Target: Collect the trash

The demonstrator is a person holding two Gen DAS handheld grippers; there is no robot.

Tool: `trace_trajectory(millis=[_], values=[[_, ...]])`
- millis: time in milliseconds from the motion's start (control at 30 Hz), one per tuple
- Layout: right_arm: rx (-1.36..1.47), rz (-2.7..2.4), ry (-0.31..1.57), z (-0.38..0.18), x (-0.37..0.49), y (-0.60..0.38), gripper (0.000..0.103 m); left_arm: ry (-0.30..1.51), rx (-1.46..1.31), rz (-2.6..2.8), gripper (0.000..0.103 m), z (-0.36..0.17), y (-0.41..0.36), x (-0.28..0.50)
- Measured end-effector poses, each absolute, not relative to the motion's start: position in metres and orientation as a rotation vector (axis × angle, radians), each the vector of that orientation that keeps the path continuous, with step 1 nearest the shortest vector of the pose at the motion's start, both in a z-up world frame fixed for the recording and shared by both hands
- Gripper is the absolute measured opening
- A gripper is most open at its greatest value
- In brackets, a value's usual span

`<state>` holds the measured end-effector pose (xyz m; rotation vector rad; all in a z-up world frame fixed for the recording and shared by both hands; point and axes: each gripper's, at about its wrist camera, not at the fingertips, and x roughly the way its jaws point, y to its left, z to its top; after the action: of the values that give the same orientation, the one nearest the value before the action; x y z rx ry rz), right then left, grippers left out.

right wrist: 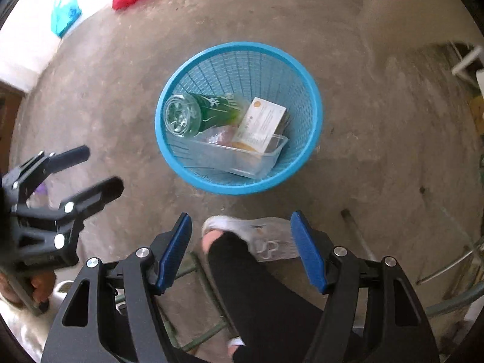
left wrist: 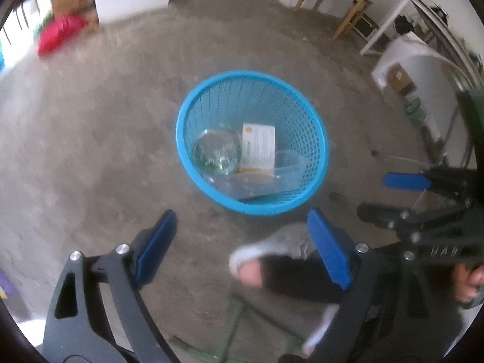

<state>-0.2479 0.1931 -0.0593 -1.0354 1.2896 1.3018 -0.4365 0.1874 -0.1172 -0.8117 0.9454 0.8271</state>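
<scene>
Two grippers hang over the bare concrete floor (right wrist: 378, 96), and I hold nothing in either. From the right wrist view, my left gripper (right wrist: 99, 166) sits at the far left, its black fingers spread apart with only floor between them. At centre stands the round blue plastic mesh basket (right wrist: 169, 90), upright on the floor. Inside it I see, from left to right, a clear glass bottle with a green label (right wrist: 196, 112) lying on its side, a clear plastic tray (right wrist: 242, 157) along the near wall, and a white printed cardboard box (right wrist: 263, 124) leaning in that tray. My right gripper (right wrist: 242, 251) frames the lower edge, its blue pads released and wide, with a grey shoe (right wrist: 266, 239) and black trouser leg (right wrist: 251, 287) below them. The left wrist view shows the same basket ahead of my open left pads.
</scene>
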Motion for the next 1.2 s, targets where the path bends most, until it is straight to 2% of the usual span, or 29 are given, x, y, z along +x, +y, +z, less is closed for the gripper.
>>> trace_trajectory(millis=[100, 167, 333, 567, 767, 900, 1200], values=[[-1.076, 1.372, 1.218, -0.051, -0.248, 0.194, 0.067, 0.954, -0.754, 0.865, 0.087, -0.112, 0.180, -0.428], [-1.113, 1.408, 1.173, -0.050, -0.250, 0.193, 0.072, 0.978, -0.730, 0.896, 0.087, -0.112, 0.178, -0.424], [-1.065, 1.468, 1.182, -0.051, -0.245, 0.195, 0.072, 1.024, -0.685, 0.985, 0.087, -0.114, 0.179, -0.424], [-1.146, 1.508, 1.119, -0.060, -0.261, 0.189, 0.072, 1.029, -0.658, 1.047, 0.087, -0.115, 0.172, -0.419], [-0.983, 1.512, 1.088, -0.040, -0.238, 0.178, 0.072, 1.070, -0.652, 1.055, 0.087, -0.119, 0.165, -0.408], [-0.998, 1.513, 1.052, -0.037, -0.241, 0.174, 0.075, 1.070, -0.617, 1.070, 0.087, -0.115, 0.161, -0.404], [-1.027, 1.496, 1.086, -0.047, -0.240, 0.178, 0.076, 1.102, -0.640, 1.002, 0.087, -0.127, 0.157, -0.394]])
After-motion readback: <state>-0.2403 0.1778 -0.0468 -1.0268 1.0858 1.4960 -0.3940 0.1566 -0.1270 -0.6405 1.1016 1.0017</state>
